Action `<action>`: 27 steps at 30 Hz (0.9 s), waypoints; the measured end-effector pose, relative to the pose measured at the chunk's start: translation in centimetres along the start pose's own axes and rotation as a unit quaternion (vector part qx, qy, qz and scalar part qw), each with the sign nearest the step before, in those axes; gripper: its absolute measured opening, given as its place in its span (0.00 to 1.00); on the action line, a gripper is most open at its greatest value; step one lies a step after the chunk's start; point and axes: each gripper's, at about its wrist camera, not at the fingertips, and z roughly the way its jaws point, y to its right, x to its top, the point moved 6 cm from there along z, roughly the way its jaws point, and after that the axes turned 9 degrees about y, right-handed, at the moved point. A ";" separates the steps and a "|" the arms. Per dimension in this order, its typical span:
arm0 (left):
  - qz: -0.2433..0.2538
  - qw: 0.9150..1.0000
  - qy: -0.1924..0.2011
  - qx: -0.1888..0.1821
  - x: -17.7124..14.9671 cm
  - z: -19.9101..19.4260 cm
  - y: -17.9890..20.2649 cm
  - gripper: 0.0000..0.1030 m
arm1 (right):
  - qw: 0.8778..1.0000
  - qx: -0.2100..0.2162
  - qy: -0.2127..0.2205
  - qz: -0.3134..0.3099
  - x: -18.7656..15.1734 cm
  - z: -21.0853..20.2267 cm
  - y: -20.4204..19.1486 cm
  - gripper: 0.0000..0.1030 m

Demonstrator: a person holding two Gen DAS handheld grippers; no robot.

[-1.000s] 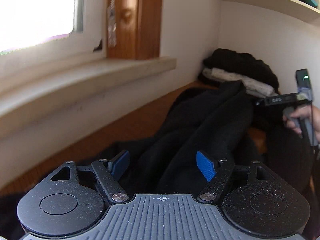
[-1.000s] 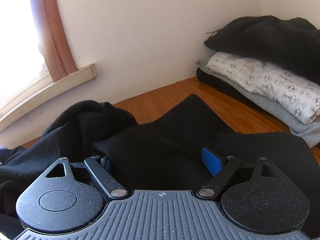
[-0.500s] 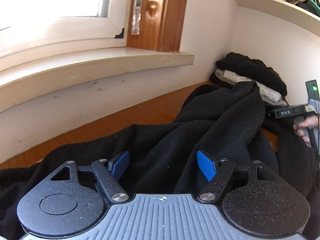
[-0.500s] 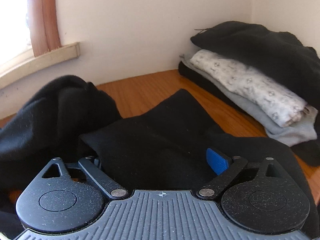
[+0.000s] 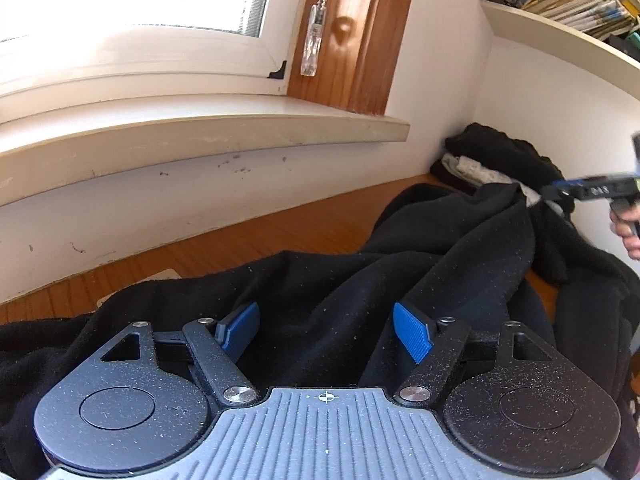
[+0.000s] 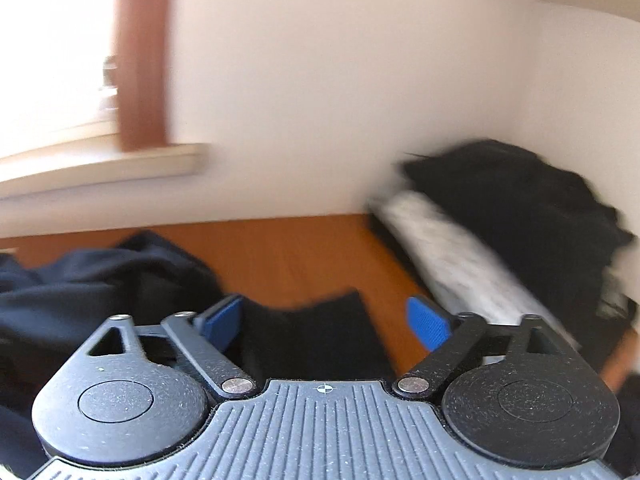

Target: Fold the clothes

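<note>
A black fleece garment point(image 5: 420, 280) sprawls rumpled across the wooden worktop point(image 5: 260, 236) below the window sill point(image 5: 200, 136). The left gripper point(image 5: 324, 332) hangs over it, blue pads wide apart with cloth between them but unpinched. The right gripper point(image 6: 324, 324) is closing, a flap of the garment lying between its fingers. Folded clothes point(image 6: 500, 232) are stacked in the far corner.

I see a black garment point(image 5: 360, 292) lying crumpled across the wooden bench point(image 5: 280, 236), one end pulled up to a peak. Behind it, folded clothes point(image 6: 500, 232) sit stacked in the corner.
</note>
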 end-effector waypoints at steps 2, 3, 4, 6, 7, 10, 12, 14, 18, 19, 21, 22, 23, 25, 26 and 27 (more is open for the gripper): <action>0.006 1.000 0.003 0.001 0.1 0.0 0.2 0.75 | 0.999 0.049 -0.002 -0.004 0.8 1.3 -2.2 0.59; 0.007 1.000 0.004 0.001 0.1 -0.1 0.3 0.75 | 0.997 0.073 -0.003 -0.009 1.3 2.1 -3.7 0.59; 0.007 1.000 0.004 0.001 0.1 -0.1 0.3 0.75 | 0.996 0.092 -0.002 -0.019 1.7 2.9 -5.2 0.59; 0.005 1.000 0.004 0.001 0.1 -0.1 0.2 0.75 | 0.992 0.119 -0.005 -0.040 2.6 4.2 -8.1 0.59; 0.005 1.000 0.004 0.001 0.1 -0.1 0.2 0.75 | 0.989 0.137 -0.014 -0.050 2.8 5.0 -9.7 0.59; 0.005 1.000 0.006 0.001 0.1 -0.2 0.2 0.75 | 0.979 0.177 -0.037 -0.089 3.4 6.8 -14.1 0.60; 0.008 1.000 0.006 0.002 0.1 -0.2 0.2 0.75 | 0.972 0.196 -0.051 -0.119 3.6 7.7 -16.7 0.61; 0.009 1.000 0.006 0.003 0.1 -0.2 0.2 0.75 | 0.964 0.212 -0.069 -0.143 3.5 8.4 -18.6 0.73; 0.011 1.000 0.008 0.004 0.2 -0.2 0.2 0.75 | 0.953 0.209 -0.114 -0.188 1.7 9.9 -20.5 0.75; 0.011 1.000 0.009 0.004 0.2 -0.3 0.2 0.75 | 0.953 0.202 -0.123 -0.189 1.2 10.5 -20.4 0.75; 0.012 1.000 0.010 0.004 0.2 -0.3 0.2 0.75 | 0.953 0.192 -0.138 -0.189 0.5 11.7 -20.2 0.65; 0.012 1.000 0.011 0.005 0.3 -0.3 0.2 0.75 | 0.952 0.196 -0.142 -0.185 0.3 11.9 -20.1 0.41; 0.013 1.000 0.012 0.005 0.3 -0.3 0.2 0.75 | 0.952 0.197 -0.142 -0.184 0.3 12.0 -20.0 0.18; 0.014 1.000 0.012 0.005 0.3 -0.3 0.2 0.76 | 0.959 0.181 -0.106 -0.191 1.4 11.5 -19.7 0.10; 0.015 1.000 0.013 0.005 0.3 -0.3 0.3 0.76 | 0.964 0.169 -0.079 -0.191 2.3 11.1 -19.4 0.10; 0.015 1.000 0.014 0.004 0.3 -0.4 0.3 0.76 | 0.970 0.154 -0.048 -0.181 3.6 10.6 -18.8 0.09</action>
